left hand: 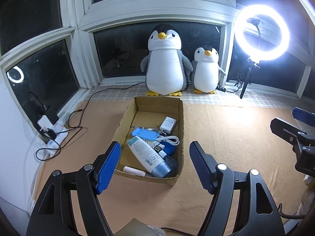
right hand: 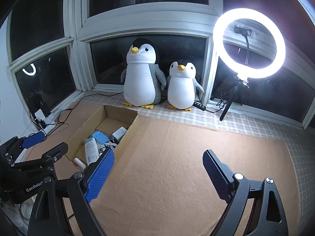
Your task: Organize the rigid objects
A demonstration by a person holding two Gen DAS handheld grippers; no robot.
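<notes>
Home bay window; plush penguins [left hand: 166,61]; ring light [left hand: 261,32].

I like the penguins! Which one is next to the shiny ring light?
The small penguin. It sits right beside the ring light; the big penguin is farther away.

Ring light [left hand: 261,32] glaring right; fisheye-bent edges.

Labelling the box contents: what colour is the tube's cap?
Metallic blue cap, clearest in the left wrist view.
</notes>
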